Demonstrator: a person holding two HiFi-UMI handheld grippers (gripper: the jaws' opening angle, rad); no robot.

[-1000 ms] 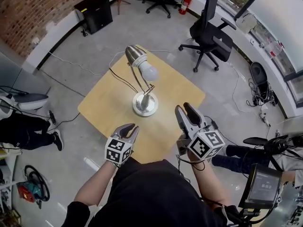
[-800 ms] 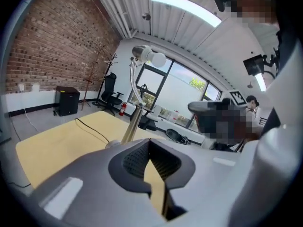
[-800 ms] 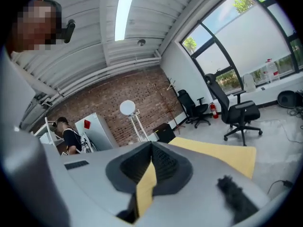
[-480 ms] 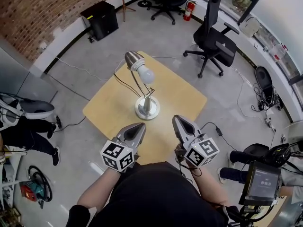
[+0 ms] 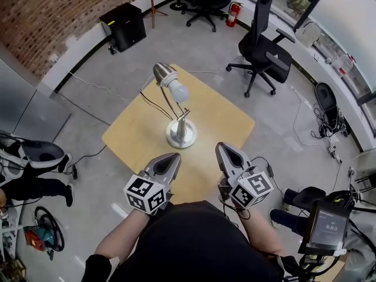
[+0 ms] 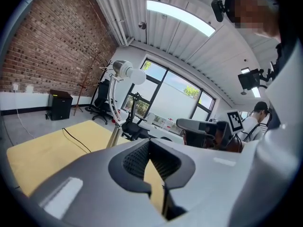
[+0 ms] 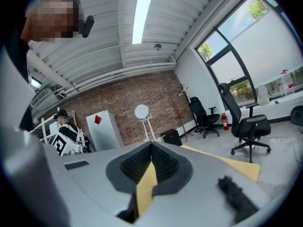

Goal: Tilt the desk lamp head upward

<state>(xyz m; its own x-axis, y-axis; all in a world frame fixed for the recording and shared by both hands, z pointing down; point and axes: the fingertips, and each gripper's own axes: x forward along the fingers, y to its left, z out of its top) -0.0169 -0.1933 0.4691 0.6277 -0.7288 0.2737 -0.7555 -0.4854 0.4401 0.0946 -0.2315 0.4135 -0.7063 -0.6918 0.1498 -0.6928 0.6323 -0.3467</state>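
In the head view the desk lamp [image 5: 176, 107] stands near the middle of the square yellow table [image 5: 134, 135], just above the centre of the frame. Its round silver base [image 5: 181, 135] rests flat on the tabletop. Its thin arms lean up and to the left to the metal lamp head [image 5: 163, 72], whose white bulb [image 5: 178, 91] faces down and to the right. A black cord [image 5: 148, 101] runs from the lamp across the wood towards the left. The left gripper [image 5: 171, 160] sits at lower centre-left and the right gripper [image 5: 225, 150] at lower centre-right. Both are over the table's near edge, side by side and well apart from the lamp. Each gripper view shows its ribbed pads brought together at the tips with only the tabletop visible behind them, so both tools are fully closed and hold nothing. A black office chair [image 5: 262, 44] stands on the grey floor at upper right, and a black cabinet [image 5: 124, 17] sits against the brick wall [image 5: 47, 16] at upper left.
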